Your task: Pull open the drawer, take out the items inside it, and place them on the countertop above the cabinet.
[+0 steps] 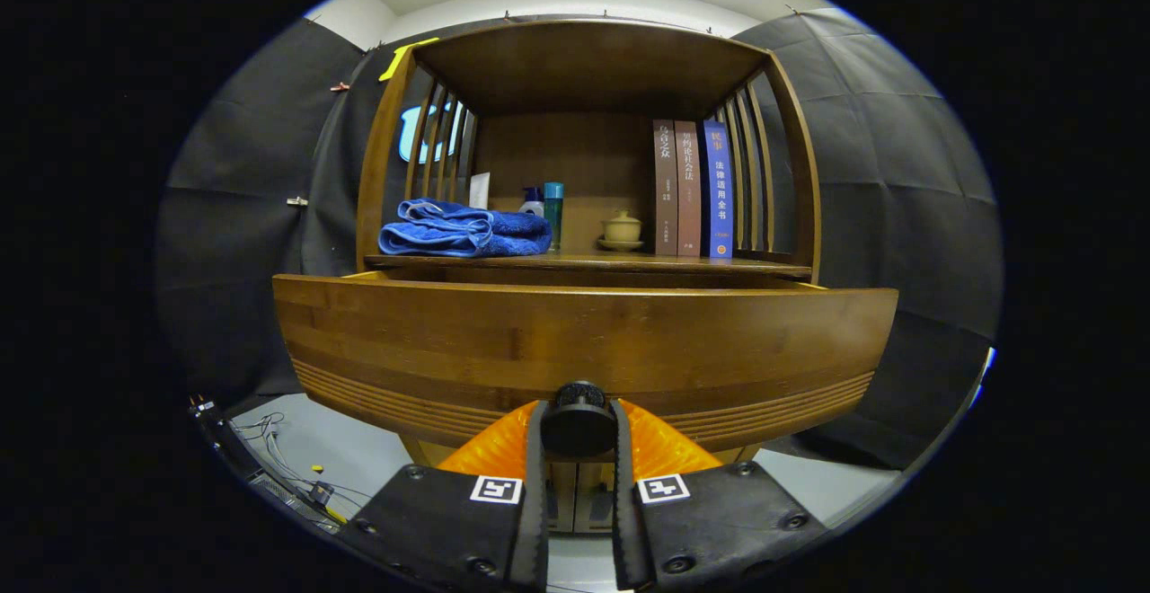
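Observation:
The wooden drawer front (584,341) stands pulled out toward me from the cabinet, and a gap shows behind its top edge. Its dark round knob (578,418) sits between my two fingers, and the gripper (578,431) is shut on it. The drawer's inside is hidden behind the front panel. Above it runs the countertop (593,261), with a folded blue towel (464,228) lying on its left part.
On the countertop also stand two small bottles (546,207), a lidded cup on a saucer (621,230) and three upright books (692,189). A wooden frame with slatted sides and a roof encloses that shelf. Cables (296,476) lie on the floor at the lower left.

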{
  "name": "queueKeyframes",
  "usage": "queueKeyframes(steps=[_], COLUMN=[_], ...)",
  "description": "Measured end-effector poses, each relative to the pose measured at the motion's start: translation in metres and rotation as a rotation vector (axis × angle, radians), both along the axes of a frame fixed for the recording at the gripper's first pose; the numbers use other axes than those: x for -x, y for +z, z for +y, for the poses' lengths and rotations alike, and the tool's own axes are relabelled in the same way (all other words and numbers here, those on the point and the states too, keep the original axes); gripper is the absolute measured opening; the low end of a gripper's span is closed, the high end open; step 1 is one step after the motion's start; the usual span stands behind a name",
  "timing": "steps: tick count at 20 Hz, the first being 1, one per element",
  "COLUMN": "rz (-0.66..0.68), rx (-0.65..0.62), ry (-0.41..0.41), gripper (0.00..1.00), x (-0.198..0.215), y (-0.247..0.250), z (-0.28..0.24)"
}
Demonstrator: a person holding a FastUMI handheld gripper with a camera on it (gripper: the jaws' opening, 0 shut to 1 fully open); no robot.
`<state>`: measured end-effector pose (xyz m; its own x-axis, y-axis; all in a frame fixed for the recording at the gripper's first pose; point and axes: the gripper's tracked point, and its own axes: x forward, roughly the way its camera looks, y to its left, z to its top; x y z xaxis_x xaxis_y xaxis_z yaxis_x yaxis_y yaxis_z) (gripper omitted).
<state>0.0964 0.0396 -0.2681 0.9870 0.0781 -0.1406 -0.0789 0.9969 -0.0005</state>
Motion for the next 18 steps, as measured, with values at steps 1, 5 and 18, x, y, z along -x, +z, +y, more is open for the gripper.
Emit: queueKeyframes(steps=[1,5,18], rz=[-0.002,-0.001,-0.018], rx=[-0.004,-0.003,-0.007], ry=[-0.001,0.001,-0.095], gripper=[0.32,0.32,0.98], x=[0.007,0.020,0.042], y=[0.000,-0.006,0.027], z=[0.000,-0.001,-0.009])
